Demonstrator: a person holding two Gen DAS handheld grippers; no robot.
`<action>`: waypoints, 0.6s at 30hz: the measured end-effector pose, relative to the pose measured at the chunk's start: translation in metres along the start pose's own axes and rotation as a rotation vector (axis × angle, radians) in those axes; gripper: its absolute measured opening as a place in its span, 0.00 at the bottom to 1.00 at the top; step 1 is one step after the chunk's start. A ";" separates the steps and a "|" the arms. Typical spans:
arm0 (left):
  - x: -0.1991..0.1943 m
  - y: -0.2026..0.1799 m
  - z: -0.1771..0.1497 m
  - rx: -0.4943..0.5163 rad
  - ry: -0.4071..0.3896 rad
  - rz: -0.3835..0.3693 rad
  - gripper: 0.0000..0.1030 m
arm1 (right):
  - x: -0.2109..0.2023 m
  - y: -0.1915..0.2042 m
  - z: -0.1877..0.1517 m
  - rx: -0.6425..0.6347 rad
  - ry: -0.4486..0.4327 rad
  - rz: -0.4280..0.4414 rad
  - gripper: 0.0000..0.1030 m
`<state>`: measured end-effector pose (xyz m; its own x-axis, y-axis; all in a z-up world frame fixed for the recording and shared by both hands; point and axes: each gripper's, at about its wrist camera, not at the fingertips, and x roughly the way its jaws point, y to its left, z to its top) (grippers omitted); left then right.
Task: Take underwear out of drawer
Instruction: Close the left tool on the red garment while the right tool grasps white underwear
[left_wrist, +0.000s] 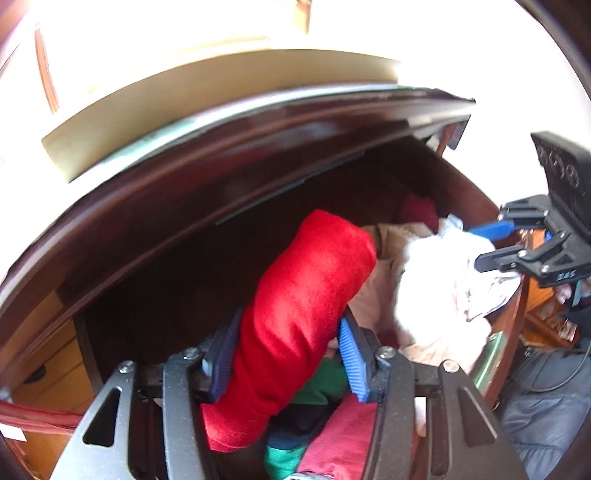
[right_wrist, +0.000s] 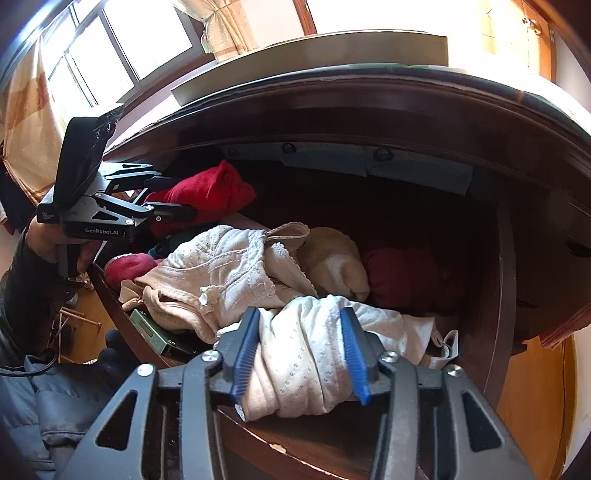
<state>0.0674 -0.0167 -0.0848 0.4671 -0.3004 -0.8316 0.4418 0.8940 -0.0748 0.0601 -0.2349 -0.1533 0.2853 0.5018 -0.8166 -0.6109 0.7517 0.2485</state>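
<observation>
The dark wooden drawer (right_wrist: 496, 295) stands pulled out and holds a heap of clothes. In the left wrist view my left gripper (left_wrist: 288, 363) is shut on a rolled red garment (left_wrist: 310, 280), whose far end sticks up between the blue pads. The right wrist view shows that left gripper (right_wrist: 168, 199) at the drawer's left end with the red garment (right_wrist: 214, 188). My right gripper (right_wrist: 300, 356) is shut on a white dotted piece of underwear (right_wrist: 306, 339) near the drawer's front edge. From the left wrist, the right gripper (left_wrist: 484, 243) pinches the white underwear (left_wrist: 436, 280).
More clothes lie in the drawer: a cream lace piece (right_wrist: 221, 266), a beige roll (right_wrist: 332, 254), a dark red bundle (right_wrist: 402, 277), green cloth (left_wrist: 317, 387). The cabinet top (right_wrist: 369, 99) overhangs the drawer's back. A person's padded sleeve (right_wrist: 44, 398) is at lower left.
</observation>
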 end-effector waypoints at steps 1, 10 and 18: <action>-0.003 0.001 0.000 -0.010 -0.009 -0.004 0.48 | 0.000 -0.001 -0.001 -0.001 -0.001 -0.004 0.36; -0.019 0.013 -0.004 -0.042 -0.037 -0.017 0.48 | 0.000 -0.006 -0.002 0.028 0.027 -0.071 0.57; -0.011 -0.004 -0.001 -0.110 -0.108 -0.028 0.48 | 0.010 -0.008 -0.002 -0.003 0.055 -0.009 0.28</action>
<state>0.0600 -0.0167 -0.0763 0.5381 -0.3544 -0.7647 0.3723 0.9139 -0.1616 0.0662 -0.2367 -0.1650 0.2493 0.4707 -0.8464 -0.6106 0.7547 0.2399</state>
